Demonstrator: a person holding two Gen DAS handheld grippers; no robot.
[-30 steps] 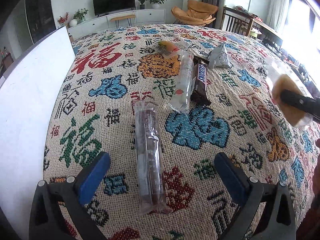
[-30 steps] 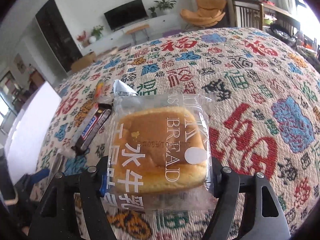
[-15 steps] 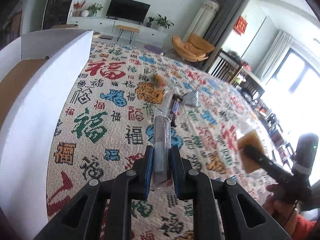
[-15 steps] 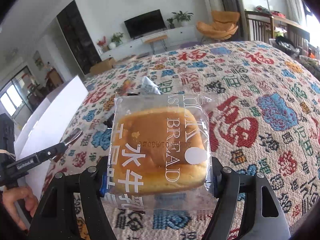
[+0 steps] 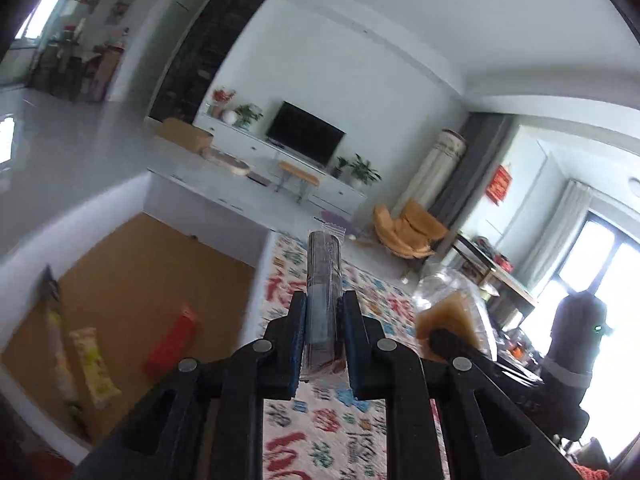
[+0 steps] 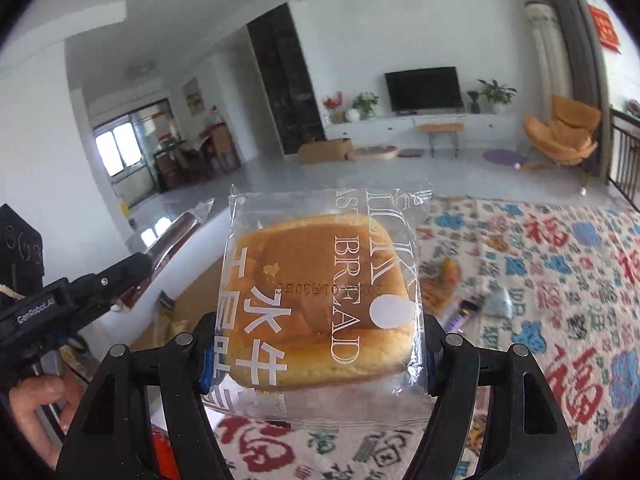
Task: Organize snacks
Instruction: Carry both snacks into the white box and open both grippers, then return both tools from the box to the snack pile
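Observation:
My left gripper [image 5: 322, 334] is shut on a long clear-wrapped dark snack bar [image 5: 323, 276], held up in the air beside the white box [image 5: 208, 216]. The box's brown floor holds a red pack [image 5: 172, 340], a yellow-green pack [image 5: 94, 362] and another long pack. My right gripper [image 6: 316, 356] is shut on a packaged bread [image 6: 320, 304], lifted above the patterned tablecloth [image 6: 560, 280]. In the right wrist view the left gripper [image 6: 132, 268] shows at the left with the bar's end sticking out. The bread [image 5: 452, 316] shows at the right of the left wrist view.
Several snacks remain on the cloth: an orange pack [image 6: 440, 284], a chocolate bar [image 6: 460, 316] and a silver pouch [image 6: 498, 304]. A person's hand [image 6: 36, 412] holds the left tool. An orange chair [image 6: 564, 136] and a TV cabinet stand beyond the table.
The left gripper closed on the dark snack bar, lifted it off the cloth and swung it left toward the white box. The right gripper rose with the bread and turned left too.

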